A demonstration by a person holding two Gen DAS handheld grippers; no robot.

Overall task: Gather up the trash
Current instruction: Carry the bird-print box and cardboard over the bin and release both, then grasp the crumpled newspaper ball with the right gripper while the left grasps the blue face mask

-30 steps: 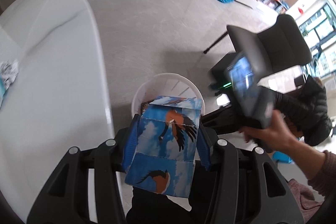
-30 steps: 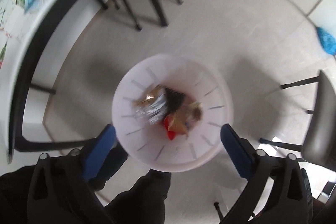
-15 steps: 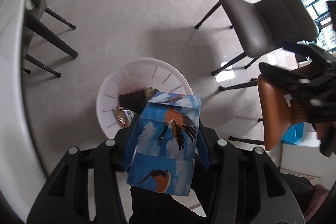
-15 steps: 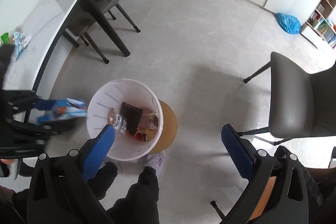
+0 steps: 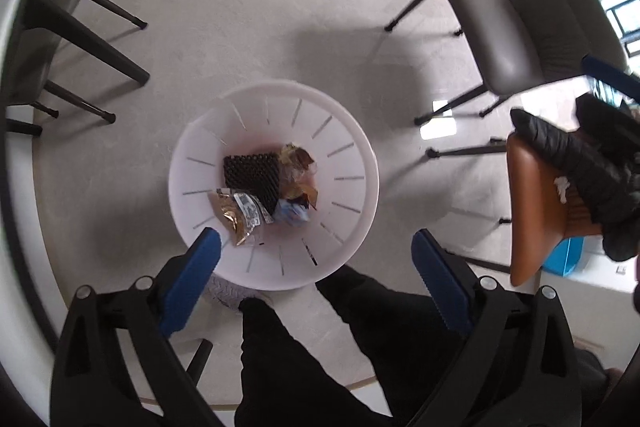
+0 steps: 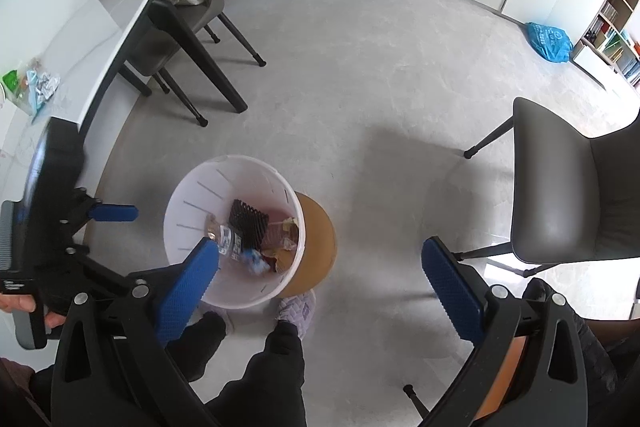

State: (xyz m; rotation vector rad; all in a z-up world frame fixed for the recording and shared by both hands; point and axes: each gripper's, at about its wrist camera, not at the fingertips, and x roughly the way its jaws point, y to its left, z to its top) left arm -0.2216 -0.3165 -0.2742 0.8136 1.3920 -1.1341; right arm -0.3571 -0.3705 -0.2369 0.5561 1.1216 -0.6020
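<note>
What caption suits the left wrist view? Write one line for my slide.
Left gripper, fingers opening and empty, hangs over the white bin of wrappers.

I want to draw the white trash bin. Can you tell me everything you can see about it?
The white bin is round, looks like plastic and has thin slits down its inside wall. It stands upright on the grey floor, open at the top, beside a round brown stool. Inside lie a black ridged tray, a shiny wrapper, brownish scraps and something blue. The person's slippered feet are right by it. Nothing grips it.
</note>
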